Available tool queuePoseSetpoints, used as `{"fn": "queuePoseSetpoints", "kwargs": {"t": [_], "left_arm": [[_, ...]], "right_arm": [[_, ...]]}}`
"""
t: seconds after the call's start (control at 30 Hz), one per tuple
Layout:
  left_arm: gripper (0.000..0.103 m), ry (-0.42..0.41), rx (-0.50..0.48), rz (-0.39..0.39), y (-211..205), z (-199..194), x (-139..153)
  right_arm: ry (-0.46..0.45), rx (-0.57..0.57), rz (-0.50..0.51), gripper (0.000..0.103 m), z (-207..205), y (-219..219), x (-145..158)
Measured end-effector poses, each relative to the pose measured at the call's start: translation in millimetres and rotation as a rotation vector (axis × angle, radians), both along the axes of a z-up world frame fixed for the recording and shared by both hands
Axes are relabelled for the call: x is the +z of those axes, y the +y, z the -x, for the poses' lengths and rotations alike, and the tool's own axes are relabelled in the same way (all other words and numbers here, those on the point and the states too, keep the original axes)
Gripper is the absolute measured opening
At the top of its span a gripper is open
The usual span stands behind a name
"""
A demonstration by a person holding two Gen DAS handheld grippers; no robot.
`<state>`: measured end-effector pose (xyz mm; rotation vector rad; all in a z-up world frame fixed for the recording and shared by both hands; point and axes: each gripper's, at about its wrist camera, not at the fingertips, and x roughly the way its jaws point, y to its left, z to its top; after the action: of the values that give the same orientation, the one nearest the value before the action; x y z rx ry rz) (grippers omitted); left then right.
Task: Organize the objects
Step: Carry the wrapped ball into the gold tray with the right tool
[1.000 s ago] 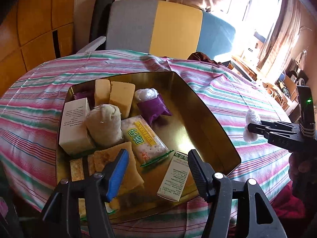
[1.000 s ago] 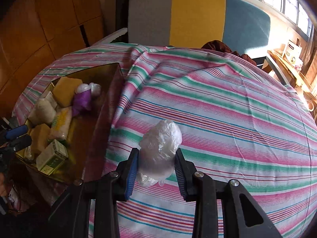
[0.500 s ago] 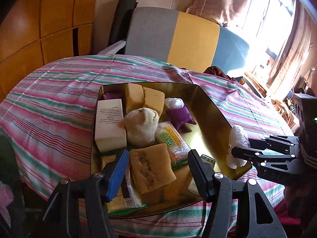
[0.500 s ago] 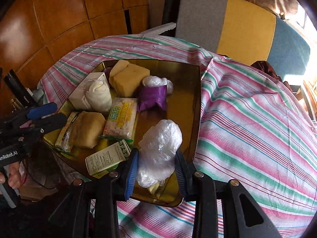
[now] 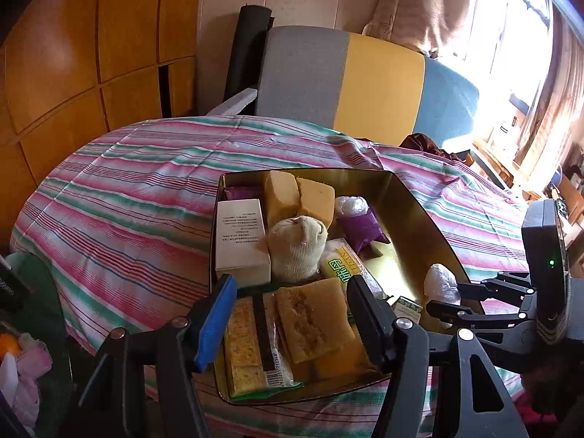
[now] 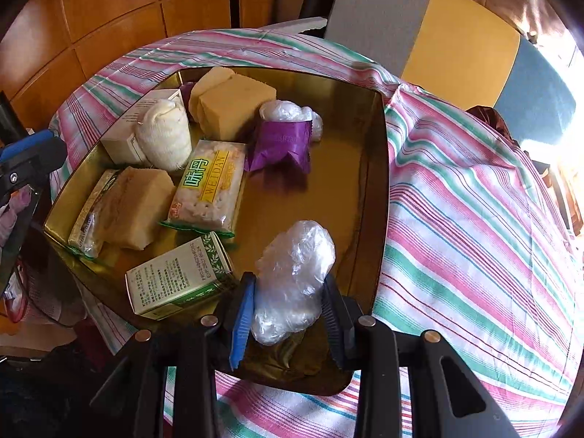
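A gold tin tray (image 6: pixel 379 168) (image 5: pixel 419 215) sits on the striped table. It holds yellow sponges (image 6: pixel 233 102), a white cloth bundle (image 6: pixel 164 135), a purple packet (image 6: pixel 281 142), a cracker pack (image 6: pixel 210 189), a green-white box (image 6: pixel 179 277) and other items. My right gripper (image 6: pixel 288 310) is shut on a clear plastic-wrapped bundle (image 6: pixel 295 273) and holds it over the tray's near right part; it also shows in the left wrist view (image 5: pixel 440 284). My left gripper (image 5: pixel 292 314) is open and empty over the tray's near left end.
The table wears a pink, green and white striped cloth (image 6: pixel 474 219). A grey, yellow and blue chair back (image 5: pixel 346 80) stands behind the table. Wooden wall panels (image 5: pixel 91 54) are at the left. A white box (image 5: pixel 239 241) stands in the tray's left side.
My right gripper has carried the plastic bundle from the bare cloth leftward to above the tray. My left gripper has drawn back slightly, still open.
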<state>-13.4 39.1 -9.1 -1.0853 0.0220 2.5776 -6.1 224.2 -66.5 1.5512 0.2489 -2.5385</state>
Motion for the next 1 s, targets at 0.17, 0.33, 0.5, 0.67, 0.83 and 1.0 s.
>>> {"fn": "queuePoseSetpoints", "kwargs": {"t": [0.17, 0.33, 0.5, 0.67, 0.83, 1.0], "left_arm": [[0.064, -0.009, 0.012, 0.006, -1.3, 2.1, -2.9], [0.065, -0.017, 0.016, 0.009, -1.5, 2.5, -5.4], [0.072, -0.018, 0.028, 0.015, -3.1, 2.6, -7.7], [0.076, -0.022, 0.047, 0.017, -6.8, 3.8, -8.8], [0.082, -0.015, 0.064, 0.019, -8.1, 3.0, -6.8], [0.086, -0.012, 0.070, 0.026, -6.5, -0.4, -6.3]], "right_arm": [[-0.021, 0.003, -0.038, 0.035, 5.1, -4.5, -6.1], [-0.040, -0.001, -0.047, 0.035, 11.3, -5.4, -10.2], [-0.053, -0.008, -0.061, 0.035, 16.5, -4.6, -12.0], [-0.053, -0.028, -0.048, 0.036, 18.3, -1.3, -13.0], [-0.032, -0.059, -0.007, 0.038, 15.7, 2.9, -9.9], [0.000, -0.093, 0.044, 0.041, 9.7, 9.3, -2.6]]}}
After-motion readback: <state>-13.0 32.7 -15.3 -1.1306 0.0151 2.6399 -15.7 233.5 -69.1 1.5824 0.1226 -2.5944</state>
